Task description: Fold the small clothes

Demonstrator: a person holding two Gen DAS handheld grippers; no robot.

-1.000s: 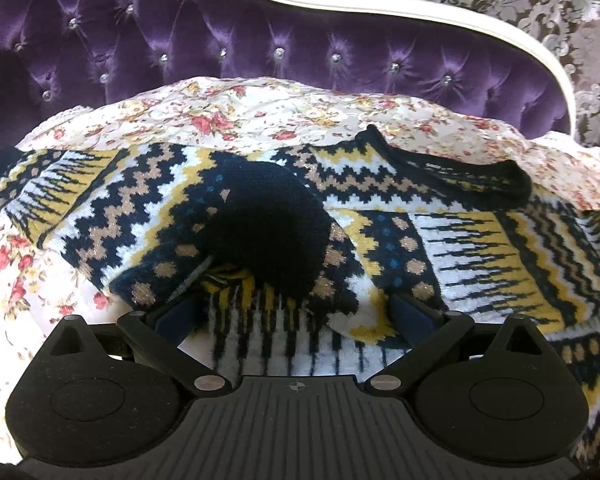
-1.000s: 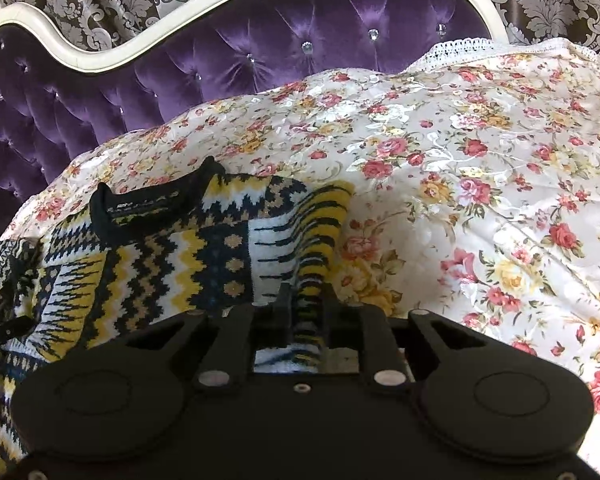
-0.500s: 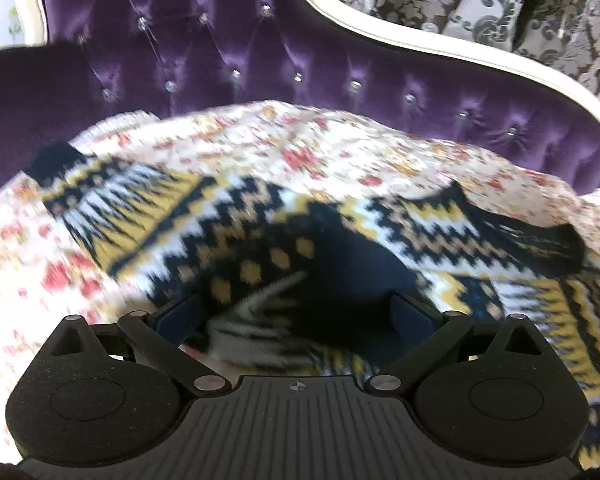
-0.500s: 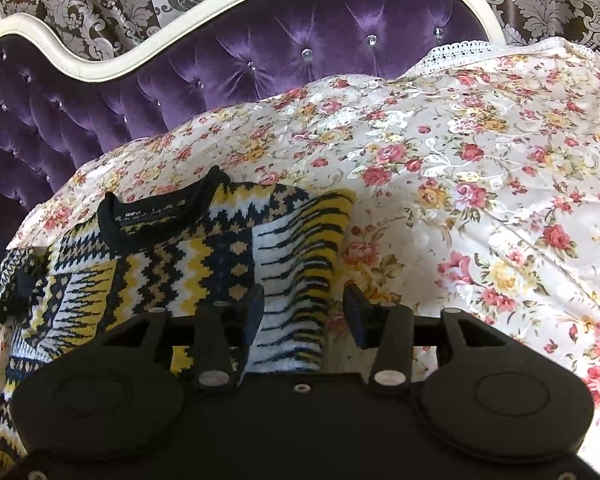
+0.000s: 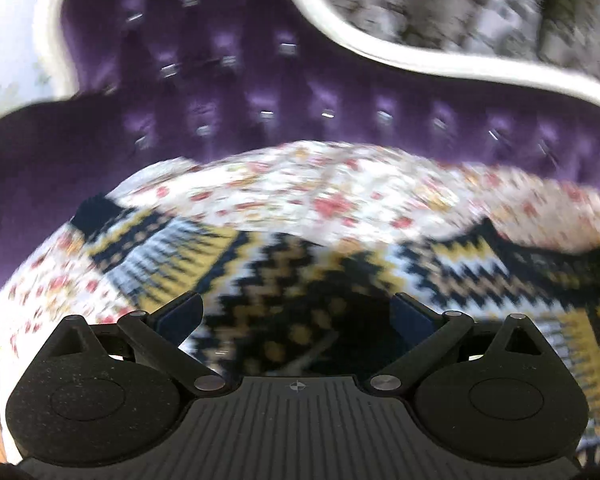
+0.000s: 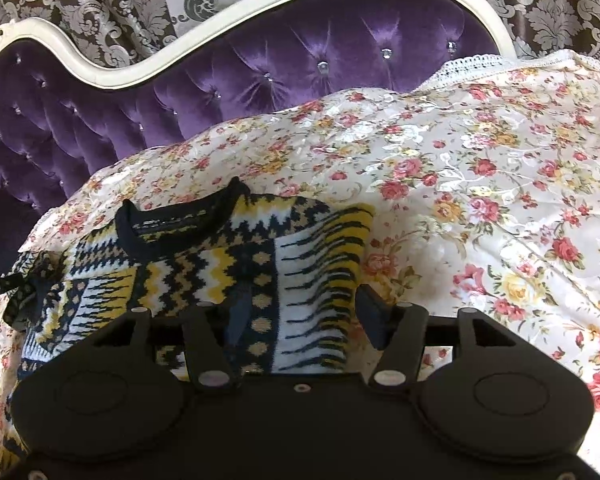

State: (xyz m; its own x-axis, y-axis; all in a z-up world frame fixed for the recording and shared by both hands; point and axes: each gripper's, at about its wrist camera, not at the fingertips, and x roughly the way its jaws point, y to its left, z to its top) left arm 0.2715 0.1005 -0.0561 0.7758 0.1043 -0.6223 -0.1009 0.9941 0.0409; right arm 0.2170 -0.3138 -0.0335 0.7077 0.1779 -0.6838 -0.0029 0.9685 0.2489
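1. Your right gripper (image 6: 300,312) has just been opening; its jaws stand apart over the sweater's (image 6: 220,264) folded edge, not pinching it.
2. Your left gripper (image 5: 298,314) is wide, with sweater beneath.
3. The sweater lies sideways across the flowery bedspread (image 6: 480,168), its collar (image 6: 172,216) pointing toward the purple headboard (image 6: 300,60).

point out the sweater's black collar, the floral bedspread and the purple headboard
black collar (image 6: 180,216): right wrist view, on the ribbed neckband of the patterned sweater.
floral bedspread (image 6: 480,168): right wrist view, on bare rose-print fabric right of the sweater.
purple headboard (image 6: 300,56): right wrist view, on the tufted velvet panel.
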